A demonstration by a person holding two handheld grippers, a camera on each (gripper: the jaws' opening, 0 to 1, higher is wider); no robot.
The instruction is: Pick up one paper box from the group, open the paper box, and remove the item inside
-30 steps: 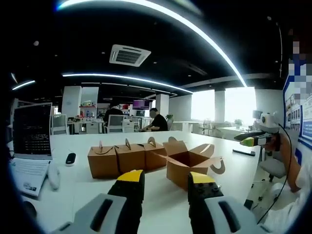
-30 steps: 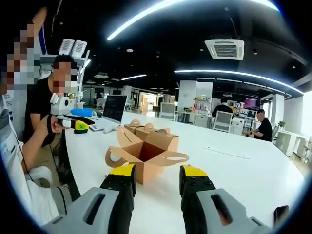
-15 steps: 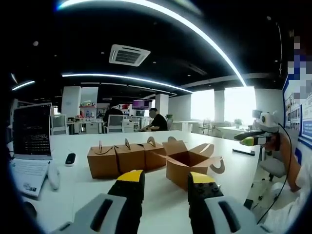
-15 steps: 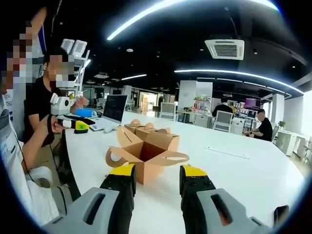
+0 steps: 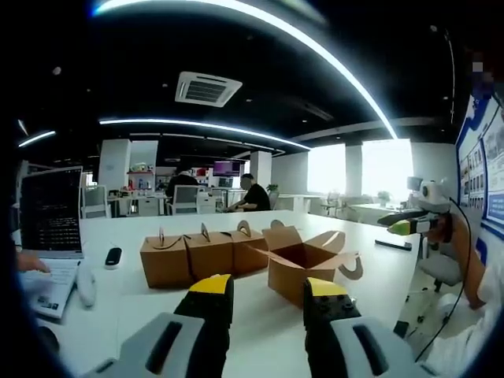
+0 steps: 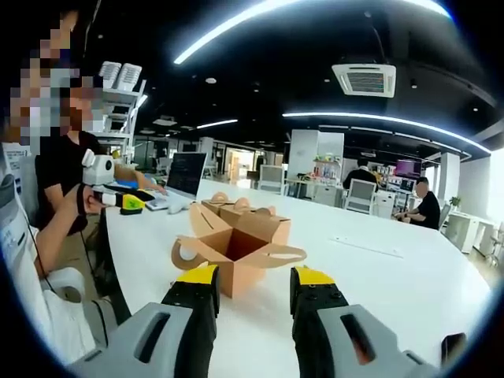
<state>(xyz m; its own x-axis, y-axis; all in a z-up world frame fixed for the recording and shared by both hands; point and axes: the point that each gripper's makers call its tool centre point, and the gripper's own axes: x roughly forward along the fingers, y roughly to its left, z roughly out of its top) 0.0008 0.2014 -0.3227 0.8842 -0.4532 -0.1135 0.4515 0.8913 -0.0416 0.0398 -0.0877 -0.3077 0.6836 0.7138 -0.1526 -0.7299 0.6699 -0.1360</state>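
Note:
Three shut brown paper boxes (image 5: 206, 253) with curved handles stand in a row on the white table (image 5: 142, 311). Beside them on the right is a fourth paper box (image 5: 303, 264) with its flaps spread open; its inside is too dark to tell what it holds. My left gripper (image 5: 269, 295) is open, short of the boxes, with nothing between its yellow-tipped jaws. In the right gripper view the open box (image 6: 236, 252) sits just beyond my right gripper (image 6: 253, 285), which is open and touches nothing. The shut boxes (image 6: 228, 209) stand behind it.
A laptop (image 5: 51, 213), a black mouse (image 5: 114, 256) and a white mouse (image 5: 85, 287) lie at the table's left, with a hand (image 5: 27, 264) on the keyboard. A person in black (image 6: 63, 169) reaches toward the laptop (image 6: 185, 175). A flat dark item (image 5: 392, 246) lies far right.
A person's hand has come onto the laptop keyboard; in the right gripper view the person in black now stretches an arm toward the laptop. Boxes and both grippers have stayed put.

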